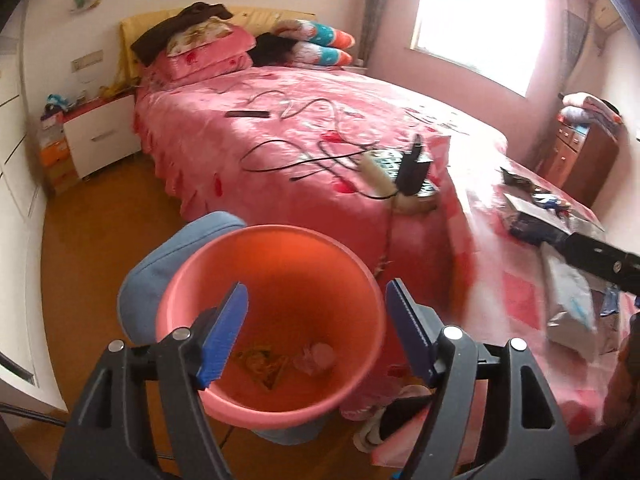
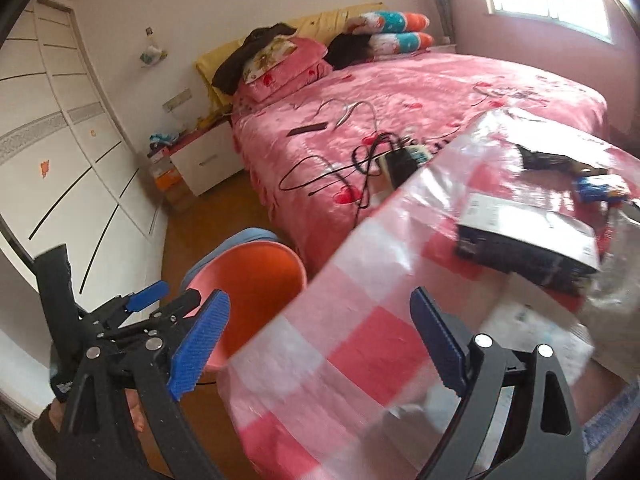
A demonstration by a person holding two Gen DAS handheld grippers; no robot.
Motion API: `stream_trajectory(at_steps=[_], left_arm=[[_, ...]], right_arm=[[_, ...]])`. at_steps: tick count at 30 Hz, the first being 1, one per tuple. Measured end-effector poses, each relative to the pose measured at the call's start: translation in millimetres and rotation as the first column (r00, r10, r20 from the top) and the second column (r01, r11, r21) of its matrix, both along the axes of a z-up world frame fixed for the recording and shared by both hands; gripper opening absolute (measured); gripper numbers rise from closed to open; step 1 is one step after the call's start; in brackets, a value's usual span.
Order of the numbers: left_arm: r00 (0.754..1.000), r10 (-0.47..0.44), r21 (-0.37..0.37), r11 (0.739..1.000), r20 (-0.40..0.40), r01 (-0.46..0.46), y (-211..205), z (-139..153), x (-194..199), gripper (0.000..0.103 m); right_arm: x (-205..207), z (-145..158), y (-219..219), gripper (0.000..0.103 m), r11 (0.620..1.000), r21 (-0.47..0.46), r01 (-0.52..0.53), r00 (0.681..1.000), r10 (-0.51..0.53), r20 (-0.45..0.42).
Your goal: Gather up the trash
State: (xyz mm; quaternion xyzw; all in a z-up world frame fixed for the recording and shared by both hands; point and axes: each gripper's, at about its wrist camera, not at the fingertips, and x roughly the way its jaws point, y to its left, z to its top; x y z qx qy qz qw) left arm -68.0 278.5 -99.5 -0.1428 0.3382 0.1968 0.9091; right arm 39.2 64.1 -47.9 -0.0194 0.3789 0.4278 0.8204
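Observation:
A pink trash bin (image 1: 272, 320) stands on the floor beside a table with a pink checked cloth (image 1: 516, 292). Crumpled wrappers (image 1: 288, 360) lie at the bin's bottom. My left gripper (image 1: 316, 336) is open and empty, right above the bin's mouth. The bin also shows in the right wrist view (image 2: 248, 280), with the left gripper (image 2: 160, 300) beside it. My right gripper (image 2: 320, 344) is open and empty over the table's near edge (image 2: 340, 320). A silver plastic bag (image 1: 572, 308) and a dark box (image 2: 528, 240) lie on the table.
A bed with a pink cover (image 1: 300, 128) stands behind, with cables, a remote and a charger on it. A blue cushioned chair (image 1: 160, 272) sits behind the bin. A white nightstand (image 1: 100, 132) and white wardrobe (image 2: 60, 152) are at the left. The floor is wood.

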Motion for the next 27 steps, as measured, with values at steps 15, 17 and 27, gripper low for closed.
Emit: stream_trajectory(at_steps=[15, 17, 27], left_arm=[[0.982, -0.188, 0.025, 0.982, -0.031, 0.189, -89.8, 27.9, 41.8, 0.073], [0.977, -0.211, 0.024, 0.977, -0.034, 0.212, -100.5, 29.0, 45.9, 0.072], [0.915, -0.401, 0.057, 0.914, -0.041, 0.403, -172.3, 45.1, 62.6, 0.072]], right_arm=[[29.7, 20.3, -110.4, 0.091, 0.984, 0.087, 0.155, 0.988, -0.156, 0.009], [33.7, 22.2, -122.9, 0.091, 0.979, 0.093, 0.179, 0.984, -0.18, 0.008], [68.4, 25.0, -194.7, 0.091, 0.936, 0.122, 0.33, 0.944, -0.328, -0.037]])
